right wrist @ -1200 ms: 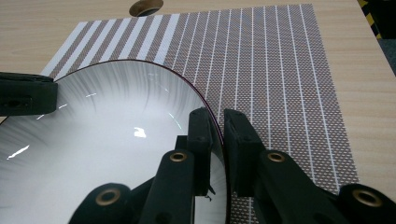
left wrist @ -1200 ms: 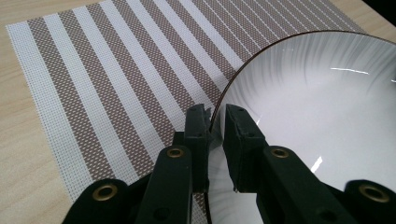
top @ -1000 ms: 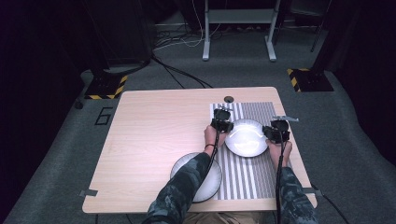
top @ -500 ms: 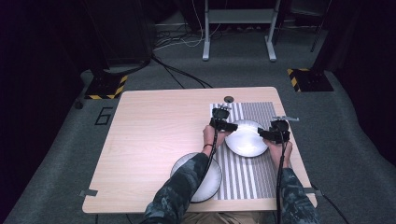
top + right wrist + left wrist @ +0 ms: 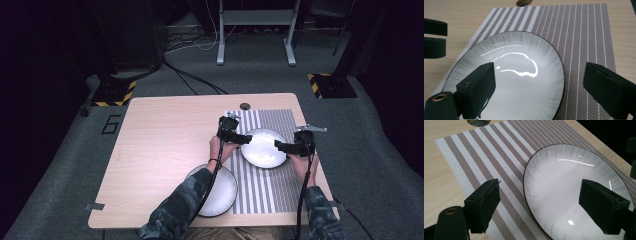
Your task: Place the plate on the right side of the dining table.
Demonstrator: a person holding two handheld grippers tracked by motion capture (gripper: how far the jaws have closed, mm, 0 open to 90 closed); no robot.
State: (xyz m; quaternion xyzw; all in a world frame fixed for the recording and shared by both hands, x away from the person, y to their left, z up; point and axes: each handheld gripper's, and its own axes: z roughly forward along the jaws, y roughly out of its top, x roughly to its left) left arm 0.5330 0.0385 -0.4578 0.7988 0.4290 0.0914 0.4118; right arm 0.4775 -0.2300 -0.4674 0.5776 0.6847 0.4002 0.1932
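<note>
A: Left gripper (image 5: 248, 138) fingers (image 5: 482, 205) spread wide, straddling the near rim of the round white glossy plate with the thin dark edge (image 5: 574, 192); one pad over the mat, the other above the plate's bowl. Nothing clamped.

B: Right gripper (image 5: 278, 146) the same: fingers (image 5: 477, 87) apart, one over the plate's face, one outside the rim above the mat. No contact visible on either side.

A: Likely step: taking the plate by opposite rims. Best done by lowering both pairs evenly, one pad under the lip and one on top, closing together to keep the plate level. Glazed surface, so probably slippery; a shallow bite risks a slide.

B: Plate itself: shallow, faint radial ribbing toward the rim, bright reflections in the centre, empty. Resting flat on the brown-and-white striped woven placemat (image 5: 280, 185), toward its far half, on the pale wooden table (image 5: 165, 135).

A: Second round white plate (image 5: 220, 192) near the table's front edge, overlapping the mat's left border, well apart from both grippers.

B: Round cable hole in the tabletop (image 5: 244, 106) just beyond the mat.
</note>
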